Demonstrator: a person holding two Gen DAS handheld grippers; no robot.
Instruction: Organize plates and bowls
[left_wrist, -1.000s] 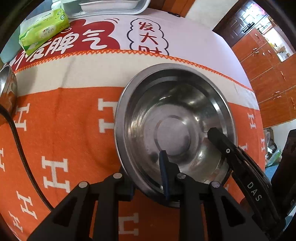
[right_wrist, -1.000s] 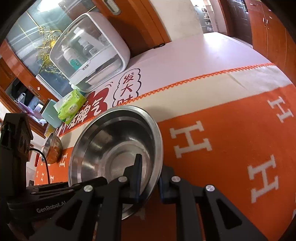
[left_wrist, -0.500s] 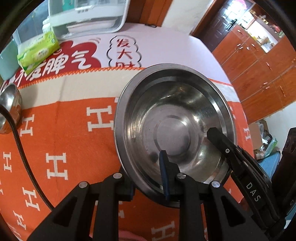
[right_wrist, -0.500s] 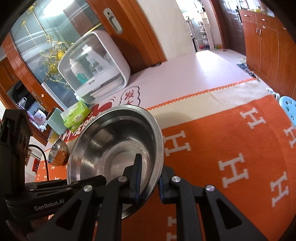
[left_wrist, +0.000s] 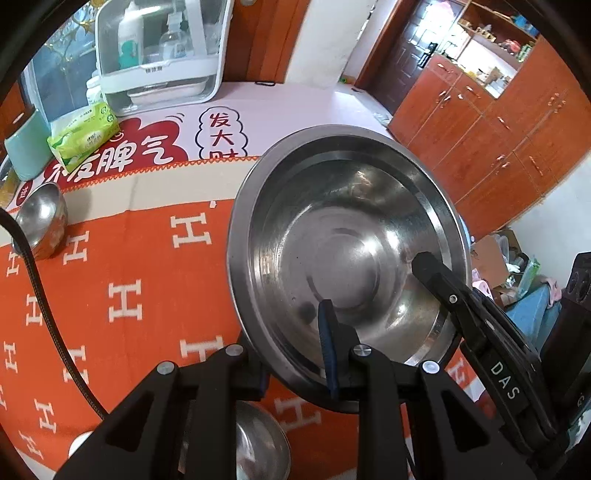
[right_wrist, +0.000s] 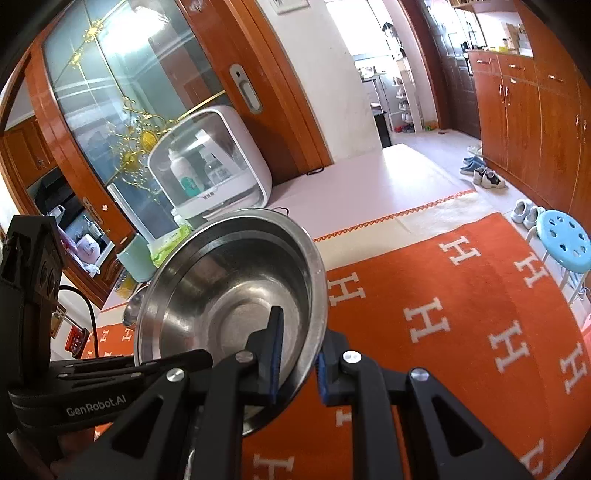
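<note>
Both grippers, left gripper (left_wrist: 295, 354) and right gripper (right_wrist: 297, 354), are clamped on the rim of the large round stainless-steel basin (left_wrist: 347, 254), held above the orange letter-patterned cloth (left_wrist: 140, 266). Below sits a small steel bowl (left_wrist: 258, 443); farther off, another small steel bowl (left_wrist: 40, 218), a green tissue pack (left_wrist: 83, 134), and a white clear-fronted cabinet (left_wrist: 162, 55).

Big bowl (left_wrist: 347, 236) — shiny steel; cloth (left_wrist: 122, 295) — matt woven.

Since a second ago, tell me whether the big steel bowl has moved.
Yes. The big steel bowl, clamped by both grippers, has risen off the orange cloth: the white cabinet and a second bowl beneath now show.
</note>
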